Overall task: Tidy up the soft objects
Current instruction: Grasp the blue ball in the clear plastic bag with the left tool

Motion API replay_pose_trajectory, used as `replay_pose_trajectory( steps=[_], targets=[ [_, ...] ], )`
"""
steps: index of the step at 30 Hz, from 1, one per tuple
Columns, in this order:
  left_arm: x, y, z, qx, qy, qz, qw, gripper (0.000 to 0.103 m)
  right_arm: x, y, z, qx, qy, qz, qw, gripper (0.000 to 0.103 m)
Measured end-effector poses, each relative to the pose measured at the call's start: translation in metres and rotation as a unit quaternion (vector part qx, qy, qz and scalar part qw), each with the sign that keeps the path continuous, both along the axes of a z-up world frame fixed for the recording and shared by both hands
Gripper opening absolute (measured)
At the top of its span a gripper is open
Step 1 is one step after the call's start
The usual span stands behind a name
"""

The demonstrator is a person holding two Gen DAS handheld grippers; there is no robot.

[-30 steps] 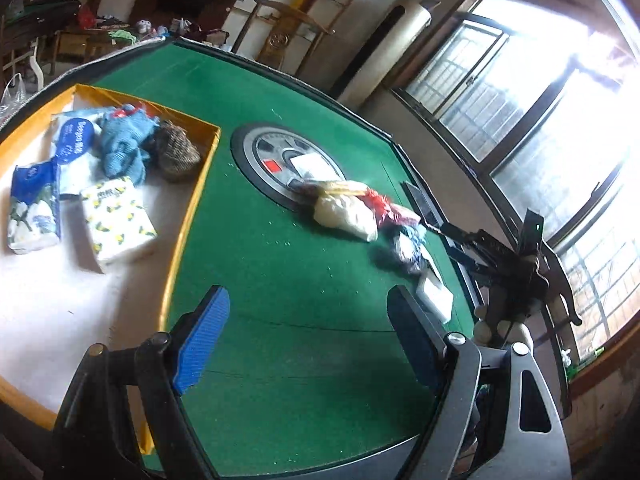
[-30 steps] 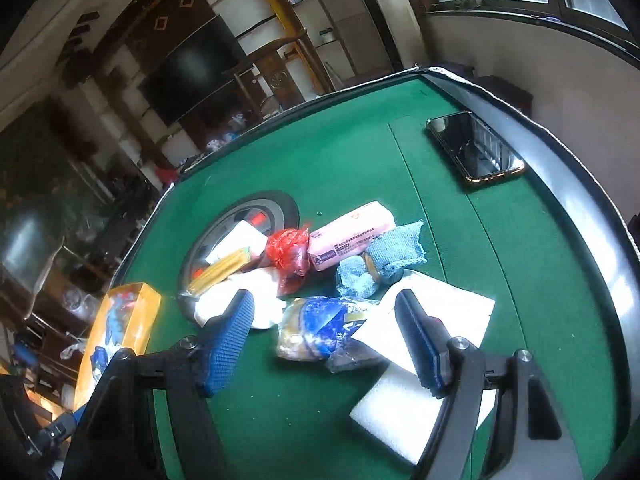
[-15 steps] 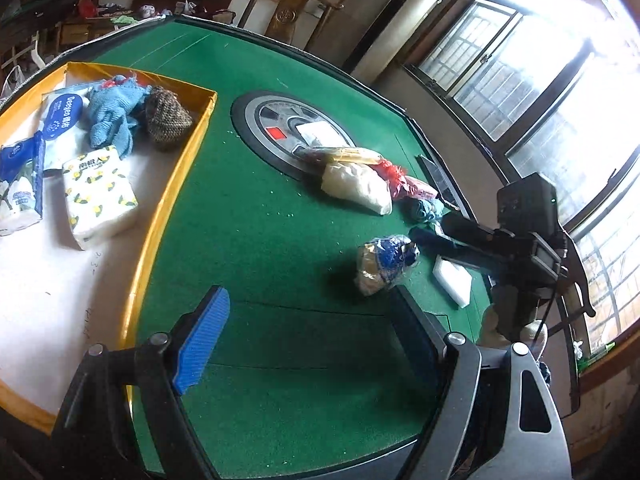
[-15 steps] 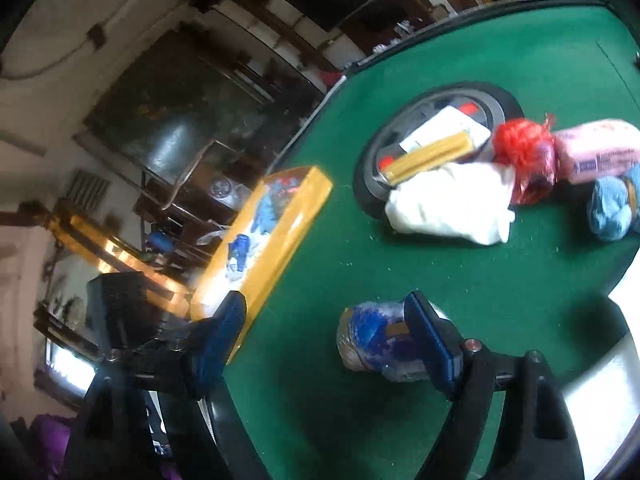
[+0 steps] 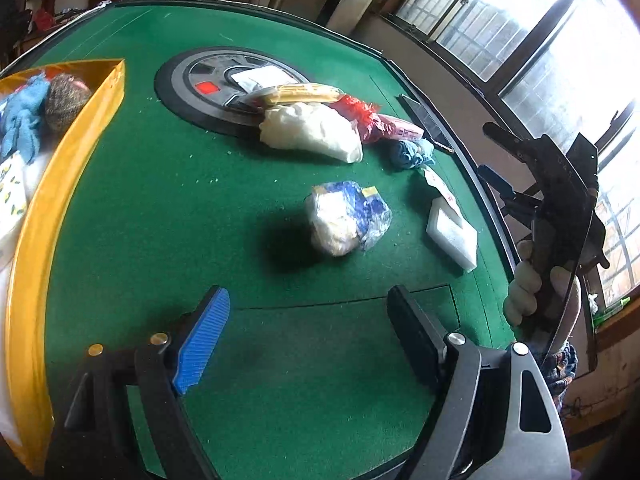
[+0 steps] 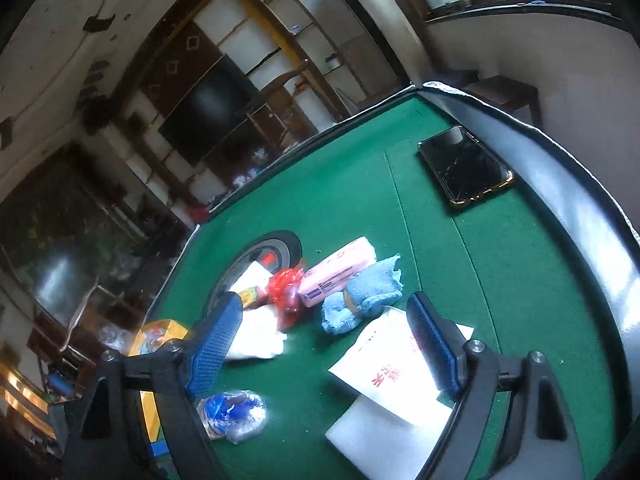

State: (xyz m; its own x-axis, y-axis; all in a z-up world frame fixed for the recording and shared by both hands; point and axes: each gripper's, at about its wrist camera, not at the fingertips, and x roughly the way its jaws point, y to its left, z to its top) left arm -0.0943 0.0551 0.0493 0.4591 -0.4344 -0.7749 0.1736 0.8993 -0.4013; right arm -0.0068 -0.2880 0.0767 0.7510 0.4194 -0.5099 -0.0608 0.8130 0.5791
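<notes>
A blue-and-white plastic-wrapped bundle lies alone on the green felt. My left gripper hovers open just short of it, with nothing between its fingers. Farther back sits a pile: a white soft lump, a red net bag, a pink pack and a blue cloth. My right gripper hangs open and empty over the table's right side, held by a hand.
A yellow tray at the left holds a blue cloth, a knitted ball and tissue packs. A white foam pad with a paper leaflet lies at the right. A phone rests near the far rim. A round hub marks the centre.
The right gripper brought the blue-and-white bundle from the pile to the middle of the felt, let it go and drew back right. The left gripper swung from the tray toward the bundle.
</notes>
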Motion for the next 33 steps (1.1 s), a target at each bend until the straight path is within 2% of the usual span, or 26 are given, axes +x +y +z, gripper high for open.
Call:
replay_pose_trajectory(
  steps=[4, 9, 13, 17, 20, 21, 22, 23, 27, 28, 32, 33],
  targets=[
    [0.016, -0.031, 0.011, 0.061, -0.05, -0.042, 0.996, 0.081, 0.003, -0.009, 0.0, 0.007, 0.007, -0.003, 1.0, 0.08],
    [0.048, -0.061, -0.003, 0.101, -0.054, -0.086, 0.9897, 0.081, 0.001, -0.014, -0.002, -0.002, 0.011, -0.026, 1.0, 0.08],
    [0.059, -0.08, -0.008, 0.121, -0.075, -0.099, 0.9849, 0.081, 0.004, -0.029, -0.013, 0.033, 0.03, -0.043, 0.998, 0.08],
    [0.057, -0.102, -0.02, 0.142, -0.072, -0.127, 0.9791, 0.081, 0.006, -0.046, -0.024, 0.079, 0.048, -0.057, 0.994, 0.08],
    [0.05, -0.114, -0.025, 0.175, -0.087, -0.14, 0.9708, 0.08, 0.005, -0.052, -0.027, 0.095, 0.051, -0.064, 0.992, 0.08],
    [0.048, -0.114, -0.024, 0.175, -0.089, -0.142, 0.9703, 0.076, 0.006, -0.053, -0.028, 0.095, 0.053, -0.065, 0.992, 0.08],
    [0.047, -0.112, -0.023, 0.163, -0.085, -0.142, 0.9727, 0.06, 0.007, -0.052, -0.029, 0.094, 0.055, -0.066, 0.992, 0.08],
    [0.047, -0.108, -0.021, 0.145, -0.078, -0.141, 0.9761, 0.056, 0.008, -0.051, -0.03, 0.092, 0.058, -0.065, 0.992, 0.08],
    [0.047, -0.087, -0.01, 0.093, -0.066, -0.124, 0.9857, 0.054, 0.011, -0.049, -0.032, 0.082, 0.068, -0.063, 0.992, 0.08],
    [0.046, -0.082, -0.008, 0.084, -0.065, -0.119, 0.9872, 0.05, 0.012, -0.048, -0.034, 0.079, 0.073, -0.062, 0.992, 0.08],
    [0.037, -0.058, 0.002, 0.038, -0.063, -0.103, 0.992, 0.048, 0.015, -0.045, -0.039, 0.07, 0.09, -0.062, 0.992, 0.08],
    [0.034, -0.052, 0.005, 0.03, -0.066, -0.098, 0.9926, 0.043, 0.016, -0.043, -0.04, 0.066, 0.093, -0.061, 0.992, 0.08]
  ],
)
